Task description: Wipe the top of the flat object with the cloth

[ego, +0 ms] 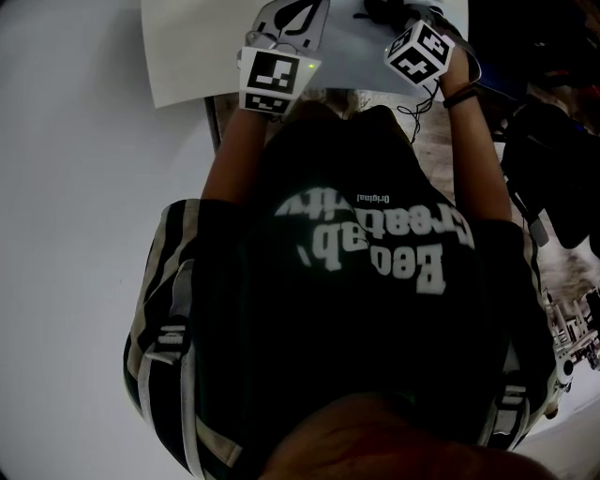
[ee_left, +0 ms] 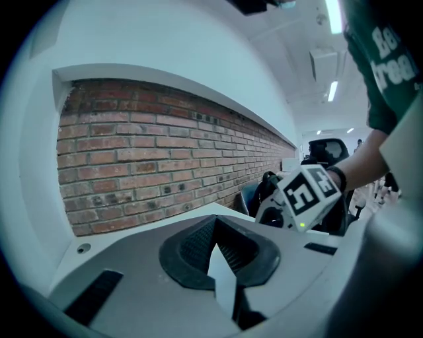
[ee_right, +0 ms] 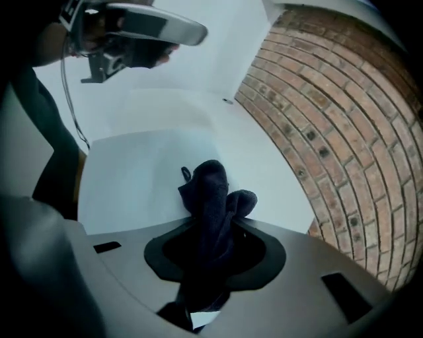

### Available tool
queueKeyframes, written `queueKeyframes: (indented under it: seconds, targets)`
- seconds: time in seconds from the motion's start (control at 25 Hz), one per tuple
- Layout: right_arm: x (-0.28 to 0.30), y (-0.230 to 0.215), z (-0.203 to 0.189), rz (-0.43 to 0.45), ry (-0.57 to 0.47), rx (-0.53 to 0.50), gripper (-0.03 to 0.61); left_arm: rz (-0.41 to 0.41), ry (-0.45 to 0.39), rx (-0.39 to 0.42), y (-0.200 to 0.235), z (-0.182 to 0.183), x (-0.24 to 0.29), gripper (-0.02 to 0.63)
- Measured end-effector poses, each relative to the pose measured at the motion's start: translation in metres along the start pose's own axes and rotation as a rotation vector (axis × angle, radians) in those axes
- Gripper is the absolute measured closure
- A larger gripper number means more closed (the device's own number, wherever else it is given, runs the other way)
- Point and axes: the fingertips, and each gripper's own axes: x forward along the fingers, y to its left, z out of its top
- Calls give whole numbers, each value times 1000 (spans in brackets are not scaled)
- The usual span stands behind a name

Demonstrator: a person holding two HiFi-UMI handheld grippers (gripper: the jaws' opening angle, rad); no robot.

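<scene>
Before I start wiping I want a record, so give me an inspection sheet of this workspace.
Surface: white table.
Job's things: flat white sheet on the table; dark cloth, bunched.
Clutter: nothing seen.
Grippers: left tongs shut on the sheet's edge; right tongs shut on the cloth.
Cables: thin black cable by the right wrist.
Surroundings: brick wall; dark chair to the right.

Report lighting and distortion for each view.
Head view: dim, the person's dark shirt fills most of it, only the white flat object is bright. Left gripper view: fisheye bows the brick wall; ceiling lights glare. Right gripper view: black corners, the dark cloth in focus.
</scene>
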Motion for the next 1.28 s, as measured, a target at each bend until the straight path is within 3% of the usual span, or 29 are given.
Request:
queueKeyframes:
  seconds: [0.16,0.28,0.4,0.76,0.92,1.04,1.16,1.28]
  targets:
    - [19,-40,0,-23,13,60,485,-10,-5,-3,-4,2,2,618]
    - [24,-39,1,-28,27,28,488,-16,2,0,-6,-1,3,618]
    - [14,-13,-3,24,43,-3,489,-27,-1,-4,-7,-4,3,618]
    - [-42,113,-44,292,76,1,489,-62,-8,7,-17,0,13,618]
    - [-53,139,-53,353,91,21,489,-84,-13,14,-22,2,20,618]
    - [-52,118,-51,308,65,41,486,-92,-13,18,-26,3,23,618]
    - [-42,57,-52,141,25,134,485,-97,-11,18,-30,4,25,618]
    - [-27,-9,-63,-17,54,164,485,-99,-5,12,-34,5,26,618]
